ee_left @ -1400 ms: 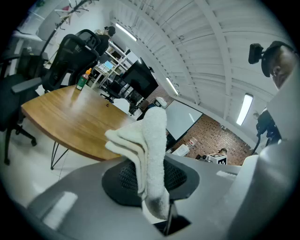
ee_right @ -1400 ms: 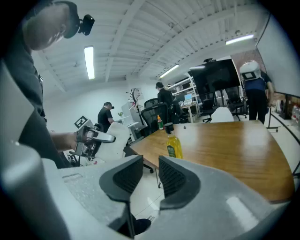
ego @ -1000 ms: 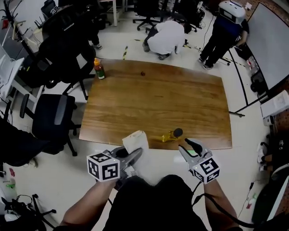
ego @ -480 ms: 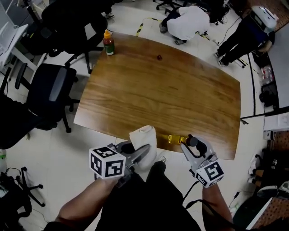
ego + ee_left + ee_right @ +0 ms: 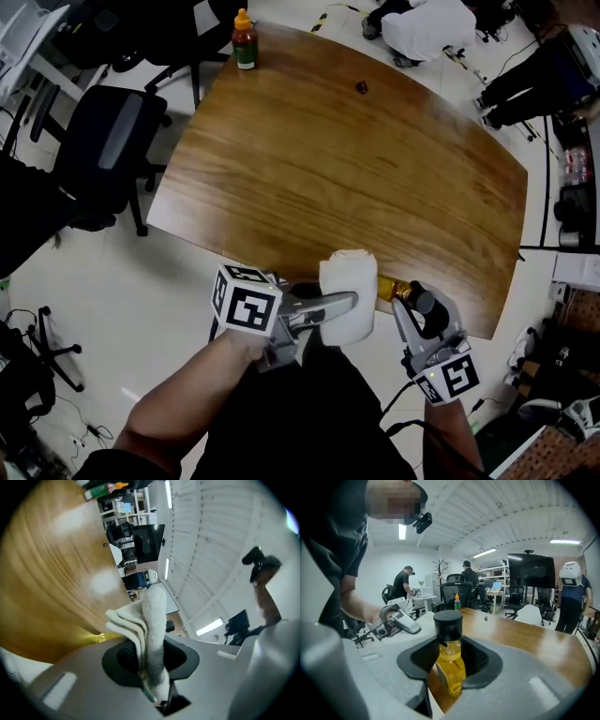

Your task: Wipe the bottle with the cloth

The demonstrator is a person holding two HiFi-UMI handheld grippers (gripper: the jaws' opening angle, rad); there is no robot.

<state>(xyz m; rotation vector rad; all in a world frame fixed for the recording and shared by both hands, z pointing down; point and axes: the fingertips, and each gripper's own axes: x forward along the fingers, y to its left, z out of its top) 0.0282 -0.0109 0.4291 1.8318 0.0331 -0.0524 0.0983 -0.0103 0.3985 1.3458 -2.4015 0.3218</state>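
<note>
Left gripper [image 5: 151, 660]: fingers were clamped together on the folded white cloth [image 5: 349, 298], with the stacked folds standing out past the tips. Right gripper [image 5: 415, 302]: the jaws were closing on the bottle [image 5: 451, 667], which stood between the pads with both pads against its shoulder, just under the cap [image 5: 448, 622]. I judged this a grip, not a loose fit. The bottle projected from my right fingers straight toward my left ones. Its long axis ran crosswise between the two grippers, cap end at the right pads and base end pointing at the cloth. The cloth sat right at that base end. From the head view I could not tell whether the two were already touching or only just beside each other. Both hung at the near edge of the table [image 5: 309, 178], and I could not tell whether the bottle rested on it. The left fingers were the ones nearer the bottle's free length, so I judged that the wipe would be theirs, drawn along the axis toward the right pads. The bottle was small, clear-walled and filled with yellow liquid, with a black screw cap. I could not make out any soiling on it.
</note>
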